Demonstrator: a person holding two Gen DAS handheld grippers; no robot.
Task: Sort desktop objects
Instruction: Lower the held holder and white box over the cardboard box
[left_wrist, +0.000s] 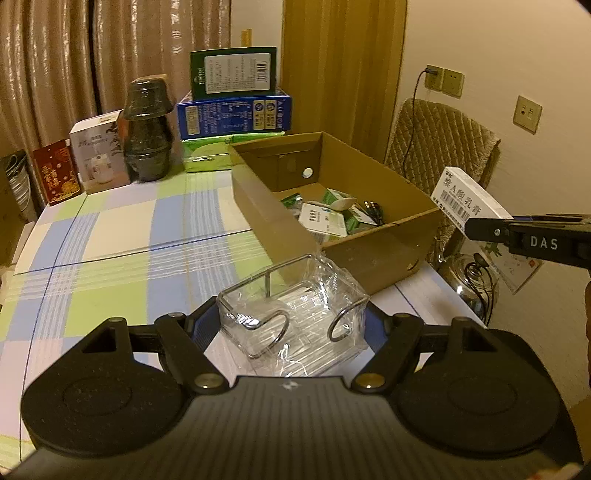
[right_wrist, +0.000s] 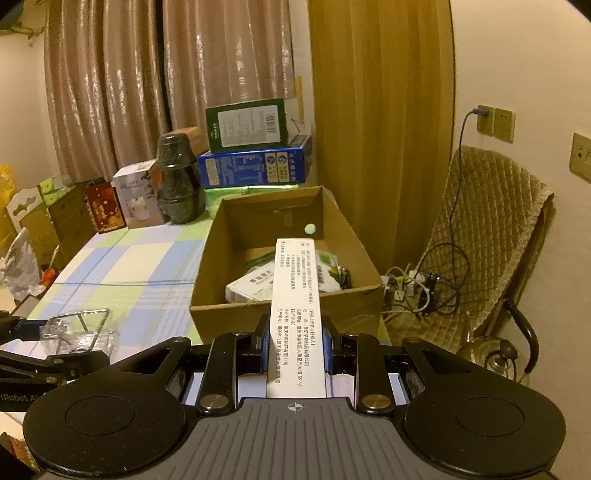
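Observation:
My left gripper (left_wrist: 291, 330) is shut on a clear plastic container (left_wrist: 295, 306) with metal wire clips, just in front of the open cardboard box (left_wrist: 280, 229); whether it rests on the checked tablecloth is unclear. That box holds several small packets and a white spoon. At the far right, my right gripper (left_wrist: 476, 227) carries a white medicine box (left_wrist: 467, 197) beside the cardboard box's right corner. In the right wrist view, my right gripper (right_wrist: 295, 347) is shut on the long white medicine box (right_wrist: 295, 295), which points over the cardboard box's (right_wrist: 229, 317) front wall. The clear container (right_wrist: 79, 328) shows at the lower left.
At the table's back stand a black jar (left_wrist: 147, 133), a stack of green and blue cartons (left_wrist: 232, 96), a white carton (left_wrist: 98, 151) and a red one (left_wrist: 57, 171). To the right, off the table, are a quilted chair (right_wrist: 491, 229), a kettle (right_wrist: 498, 354) and tangled cables (right_wrist: 417, 288).

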